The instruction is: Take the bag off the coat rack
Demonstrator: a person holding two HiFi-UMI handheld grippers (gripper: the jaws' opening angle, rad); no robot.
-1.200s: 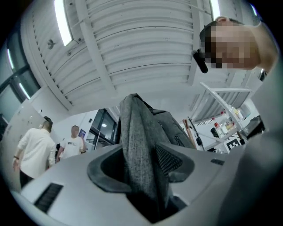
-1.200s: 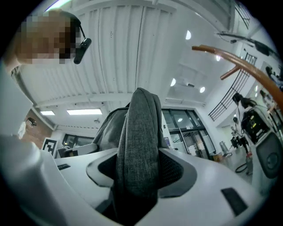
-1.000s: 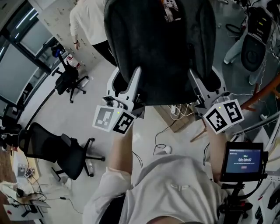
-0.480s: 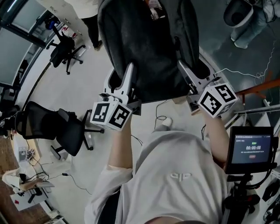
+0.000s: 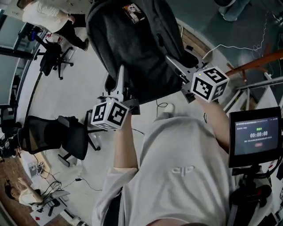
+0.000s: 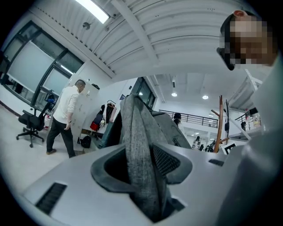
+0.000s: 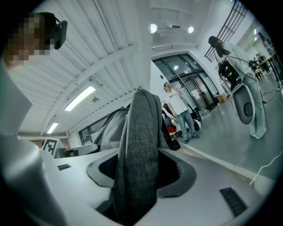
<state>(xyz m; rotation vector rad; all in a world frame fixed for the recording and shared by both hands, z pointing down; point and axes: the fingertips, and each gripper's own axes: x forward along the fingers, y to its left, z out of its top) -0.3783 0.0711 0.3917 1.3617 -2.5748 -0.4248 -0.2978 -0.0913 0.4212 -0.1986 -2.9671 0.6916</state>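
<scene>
Since a second ago the bag (image 5: 137,48) has swung over to the left, its top now leaning toward the far left, and the right gripper (image 5: 174,64) has moved farther out while the person in white (image 5: 44,13) has slid into the far-left corner. The bag, dark grey with a small patch near its top, hangs in the air in front of the wearer, carried between the two tongs. The left gripper (image 5: 120,77) has a fold of the bag's grey fabric (image 6: 141,167) wedged between its jaws, which are closing on it at about half their spread. The right gripper is clamped about half open on a thick grey strap (image 7: 135,167). Below lies pale floor (image 5: 66,88), with a black office chair (image 5: 48,139) at near left and a lit screen (image 5: 258,137) at near right.
</scene>
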